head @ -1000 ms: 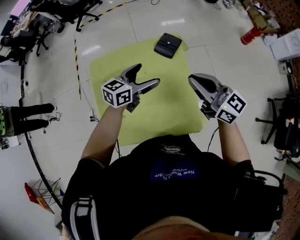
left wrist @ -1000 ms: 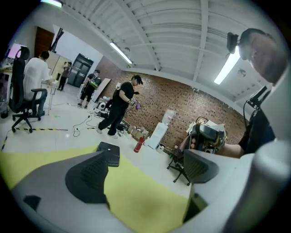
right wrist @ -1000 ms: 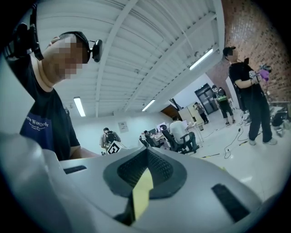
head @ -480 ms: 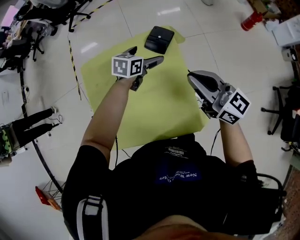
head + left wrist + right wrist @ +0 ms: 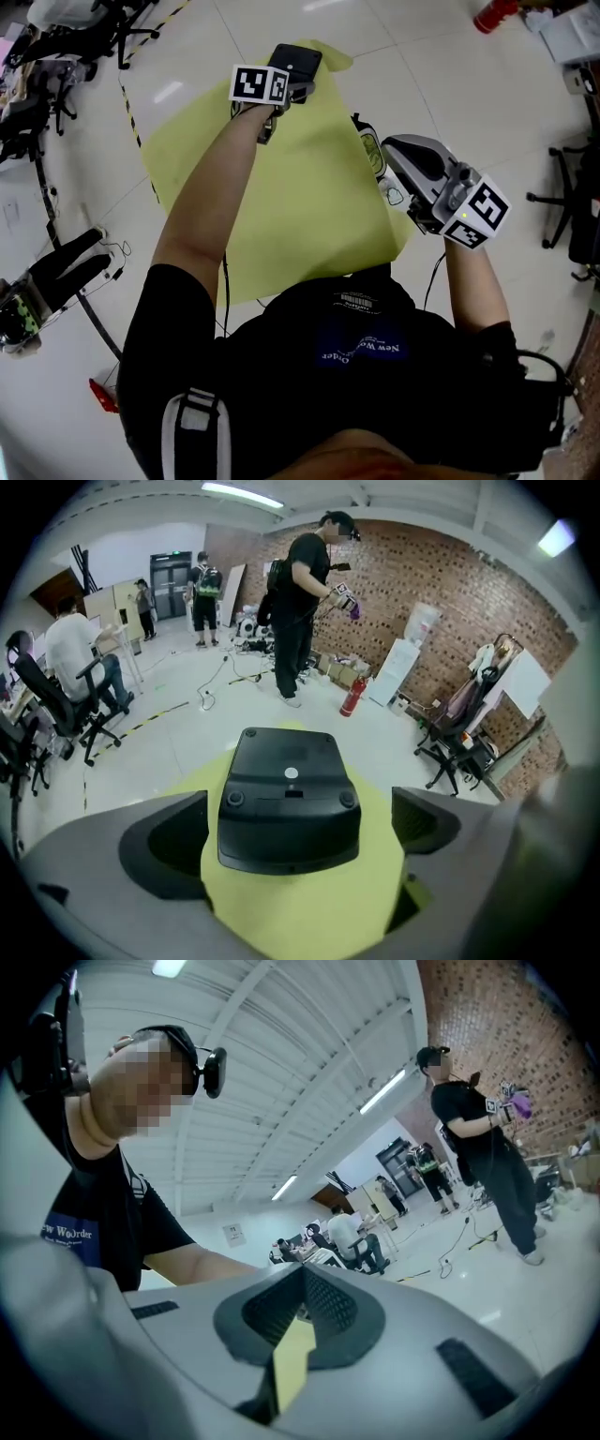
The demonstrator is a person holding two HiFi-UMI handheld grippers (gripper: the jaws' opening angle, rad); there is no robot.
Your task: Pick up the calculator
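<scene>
Floor tape: a black-and-yellow striped line (image 5: 127, 94) runs over the white tiles at your far left, beyond the edge of the mat.

Left gripper: your left gripper (image 5: 300, 803) is stretched out ahead of you and tipped downward. Its jaws stand wide apart, one on each side of the calculator, and neither pad touches it.

Calculator: the black calculator (image 5: 298, 58) lies flat at the far end of the yellow mat, just ahead of your left jaws.

Long axis: in the left gripper view it runs straight away from you, in line with the jaws, and the thicker end is nearest.

Upward face: it is plain black with round feet at the corners and a small white dot in the middle. No keys or display show.

Yellow mat: the yellow mat (image 5: 281, 206) is spread on the floor between you and the calculator.

Writing: the white print on your dark shirt (image 5: 361, 349) starts with "New". I cannot read the rest.

Right gripper: your right gripper (image 5: 302, 1279) is held near your body over the mat's right edge. Its jaws are closed together with nothing between them.

Far right: a red fire extinguisher (image 5: 487, 14) lies on the tiles, well apart from the mat.
</scene>
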